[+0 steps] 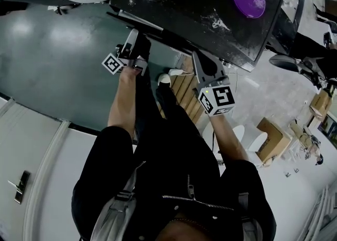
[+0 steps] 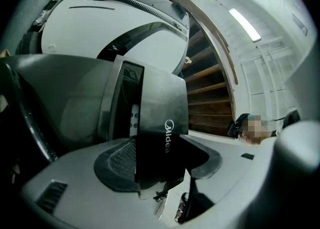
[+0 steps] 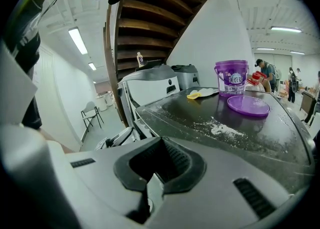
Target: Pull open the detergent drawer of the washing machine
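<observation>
Left gripper (image 2: 161, 165): jaws spread wide and clamped across the front of the detergent drawer (image 2: 160, 108). It's a dark panel with a white Midea logo, rising from between the pads into frame centre in the left gripper view. The pad on the frame's left sits flush against the panel edge. The pad on the right is in shadow, so contact there is harder to read. Just left of the panel a slot shows a pale strip with small dots, then the grey front of the washing machine (image 2: 65, 108). Right gripper (image 3: 150, 183): jaws together, nothing in them, low centre of its own view, near the machine's top edge and apart from the drawer. Beyond it on the dark top: spilled white powder (image 3: 220, 128), a purple lid (image 3: 248, 105) and a purple tub (image 3: 231, 77), upper right.
</observation>
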`<act>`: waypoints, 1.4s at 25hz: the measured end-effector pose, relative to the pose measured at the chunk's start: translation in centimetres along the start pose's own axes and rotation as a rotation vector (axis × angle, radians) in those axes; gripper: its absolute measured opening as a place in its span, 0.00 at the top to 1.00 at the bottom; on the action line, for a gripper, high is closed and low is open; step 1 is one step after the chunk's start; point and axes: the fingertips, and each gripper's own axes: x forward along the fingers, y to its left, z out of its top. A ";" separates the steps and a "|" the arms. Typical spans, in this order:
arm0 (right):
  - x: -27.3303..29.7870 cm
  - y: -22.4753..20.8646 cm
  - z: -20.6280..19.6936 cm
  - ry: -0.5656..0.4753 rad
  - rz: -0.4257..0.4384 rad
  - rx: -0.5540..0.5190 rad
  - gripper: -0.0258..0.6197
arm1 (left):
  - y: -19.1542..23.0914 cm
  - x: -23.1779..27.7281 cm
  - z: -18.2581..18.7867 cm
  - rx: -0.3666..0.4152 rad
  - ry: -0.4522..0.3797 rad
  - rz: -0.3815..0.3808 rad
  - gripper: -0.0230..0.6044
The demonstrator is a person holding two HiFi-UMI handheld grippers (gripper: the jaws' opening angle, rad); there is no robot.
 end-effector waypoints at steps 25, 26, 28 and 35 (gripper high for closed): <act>0.9 3.2 -0.7 0.007 0.067 -0.010 0.95 | -1.8 -4.0 -0.5 0.002 0.018 0.006 0.55; 1.0 3.2 -0.7 0.008 0.069 -0.011 0.95 | -1.9 -4.2 -0.6 0.003 0.019 0.006 0.55; 1.0 3.3 -0.7 0.010 0.073 -0.013 0.95 | -2.0 -4.5 -0.6 0.001 0.019 0.007 0.55; 1.3 4.1 -0.8 0.013 0.089 -0.016 0.95 | -2.6 -5.5 -0.7 0.003 0.020 0.005 0.55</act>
